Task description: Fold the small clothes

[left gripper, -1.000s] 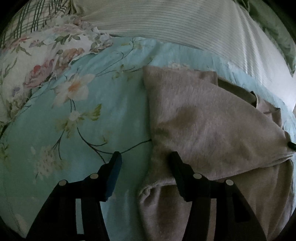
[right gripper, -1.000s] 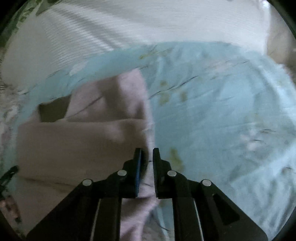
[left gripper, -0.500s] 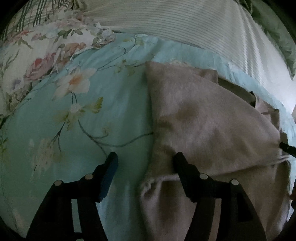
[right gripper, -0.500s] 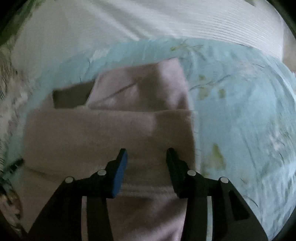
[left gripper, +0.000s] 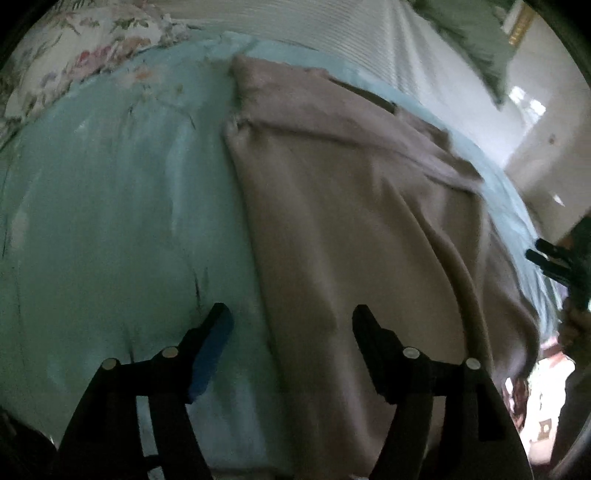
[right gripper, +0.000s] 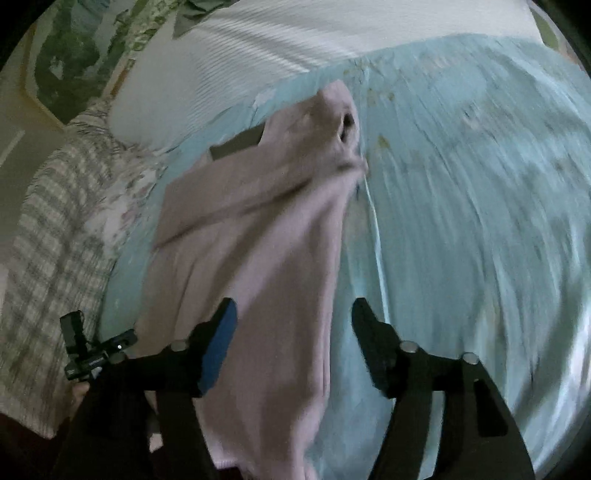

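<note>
A beige-pink knit garment (left gripper: pixel 351 206) lies folded lengthwise on the light blue floral sheet (left gripper: pixel 110 203). My left gripper (left gripper: pixel 291 317) hovers over the garment's left edge near its near end. Its jaws are opening, with the edge below the gap and no pad pressing on it. In the right wrist view the same garment (right gripper: pixel 258 240) runs away from me. My right gripper (right gripper: pixel 293 310) hangs over its right edge, jaws opening and gripping nothing. Each gripper shows at the other view's side, the right gripper (left gripper: pixel 550 258) and the left gripper (right gripper: pixel 92 350). Both views are motion-blurred.
A white ribbed pillow (left gripper: pixel 332 33) lies across the back of the bed. A floral pillow (left gripper: pixel 74 48) and a plaid cloth (right gripper: pixel 48 240) sit to the left. A green cushion (left gripper: pixel 476 40) is at the back right. The bed's edge and the room floor (left gripper: pixel 535 177) are on the right.
Both grippers have swept back along the garment toward its near end. The right gripper went from nearly shut to wide apart, and the left one widened a little.
</note>
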`<state>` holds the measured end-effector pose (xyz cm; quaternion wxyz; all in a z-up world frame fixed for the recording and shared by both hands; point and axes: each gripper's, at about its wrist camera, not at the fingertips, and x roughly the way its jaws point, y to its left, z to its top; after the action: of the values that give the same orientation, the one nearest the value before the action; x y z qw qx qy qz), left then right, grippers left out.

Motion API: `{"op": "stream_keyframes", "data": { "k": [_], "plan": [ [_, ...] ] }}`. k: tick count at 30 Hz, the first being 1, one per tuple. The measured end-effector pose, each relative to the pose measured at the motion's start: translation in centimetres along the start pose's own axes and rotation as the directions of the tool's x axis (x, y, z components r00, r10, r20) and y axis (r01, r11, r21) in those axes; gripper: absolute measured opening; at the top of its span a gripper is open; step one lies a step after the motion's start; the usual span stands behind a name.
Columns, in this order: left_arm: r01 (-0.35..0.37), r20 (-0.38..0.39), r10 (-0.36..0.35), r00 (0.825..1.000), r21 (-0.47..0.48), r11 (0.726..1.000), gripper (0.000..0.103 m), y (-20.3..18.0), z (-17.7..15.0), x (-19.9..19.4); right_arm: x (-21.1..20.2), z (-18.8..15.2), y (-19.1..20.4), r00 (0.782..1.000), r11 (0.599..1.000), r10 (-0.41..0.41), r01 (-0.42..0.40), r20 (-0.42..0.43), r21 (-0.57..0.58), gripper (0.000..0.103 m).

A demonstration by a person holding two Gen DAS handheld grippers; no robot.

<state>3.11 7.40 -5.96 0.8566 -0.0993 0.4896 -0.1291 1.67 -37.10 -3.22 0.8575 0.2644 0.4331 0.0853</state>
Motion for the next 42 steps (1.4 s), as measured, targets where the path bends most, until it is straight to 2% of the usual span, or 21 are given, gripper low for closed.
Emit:
{"op": "stream_keyframes", "data": {
  "k": [5,7,11,16,17,21,22,23,24,25,26,28,30,32,37,40,41,42],
  "plan": [
    [0.061,-0.037,-0.059,0.998,0.051,0.997,0.075,-1.0,-6.1,-2.7,-0.9,-4.5,-1.0,0.996,0.999,0.040,-0.041,-0.081,-0.013,0.070],
    [0.080,-0.077,-0.076,0.994,0.046,0.996,0.075,-1.0,-8.1,-2.7,-0.8,-5.9,-1.3,0.993,0.998,0.053,-0.054,-0.103,-0.010,0.070],
    [0.105,-0.140,-0.101,0.985,0.026,0.994,0.075,-1.1,-10.9,-1.4,-1.0,-7.7,-1.0,0.986,0.990,0.134,-0.137,-0.096,-0.022,0.070],
    [0.196,-0.186,-0.190,0.964,0.013,0.981,0.067,-2.0,-11.6,0.9,-0.5,-8.8,-0.3,0.975,0.980,0.189,-0.194,-0.117,-0.039,0.070],
    [0.203,-0.193,-0.196,0.961,0.016,0.979,0.063,-2.2,-11.6,1.3,-0.5,-9.0,-0.2,0.974,0.979,0.194,-0.200,-0.121,-0.047,0.070],
    [0.206,-0.193,-0.198,0.961,0.023,0.978,0.061,-2.7,-11.4,2.3,-0.3,-9.6,0.0,0.969,0.973,0.218,-0.225,-0.115,-0.054,0.070],
    [0.205,-0.191,-0.197,0.962,0.023,0.979,0.058,-2.5,-11.4,2.2,-0.2,-9.7,-0.1,0.970,0.973,0.218,-0.225,-0.106,-0.058,0.067],
    [0.197,-0.189,-0.190,0.964,0.022,0.980,0.044,-2.3,-11.5,2.2,-0.2,-9.8,-0.1,0.972,0.974,0.213,-0.220,-0.104,-0.062,0.051],
    [0.191,-0.186,-0.184,0.965,0.020,0.981,0.023,-2.1,-11.5,2.2,0.1,-9.9,-0.3,0.972,0.975,0.208,-0.215,-0.111,-0.057,0.040],
    [0.208,-0.186,-0.203,0.961,0.012,0.978,0.014,-1.8,-11.6,2.1,0.3,-9.9,-0.6,0.970,0.975,0.212,-0.218,-0.119,-0.042,0.017],
    [0.236,-0.184,-0.233,0.955,-0.003,0.972,0.006,-1.6,-11.8,1.8,0.2,-10.0,-1.0,0.968,0.974,0.223,-0.227,-0.118,-0.024,0.012],
    [0.231,-0.154,-0.226,0.962,0.018,0.973,0.004,-2.0,-11.8,0.9,-0.5,-10.2,-1.9,0.963,0.966,0.257,-0.257,-0.085,0.006,0.010],
    [0.233,-0.127,-0.226,0.966,0.048,0.971,0.004,-2.4,-12.0,-0.3,-1.3,-10.4,-2.7,0.957,0.958,0.285,-0.284,-0.057,0.029,0.010],
    [0.257,-0.107,-0.250,0.962,0.050,0.965,0.004,-2.0,-12.2,-1.4,-1.4,-10.5,-3.1,0.956,0.957,0.289,-0.288,-0.053,0.034,0.010],
    [0.290,-0.117,-0.286,0.951,0.015,0.957,0.005,-1.1,-11.4,-0.4,0.1,-11.1,-3.4,0.947,0.953,0.300,-0.292,-0.111,0.083,0.013],
    [0.302,-0.135,-0.302,0.944,-0.018,0.953,0.011,-0.4,-10.9,0.8,0.3,-11.5,-3.4,0.941,0.947,0.317,-0.309,-0.120,0.083,0.028],
    [0.299,-0.141,-0.299,0.944,-0.025,0.954,0.018,-0.4,-10.8,1.2,0.2,-11.6,-3.3,0.940,0.947,0.319,-0.311,-0.122,0.076,0.031],
    [0.309,-0.151,-0.310,0.939,-0.034,0.951,0.019,-0.4,-10.6,1.7,0.2,-11.8,-3.1,0.940,0.948,0.316,-0.310,-0.126,0.069,0.031]
  ]
}}
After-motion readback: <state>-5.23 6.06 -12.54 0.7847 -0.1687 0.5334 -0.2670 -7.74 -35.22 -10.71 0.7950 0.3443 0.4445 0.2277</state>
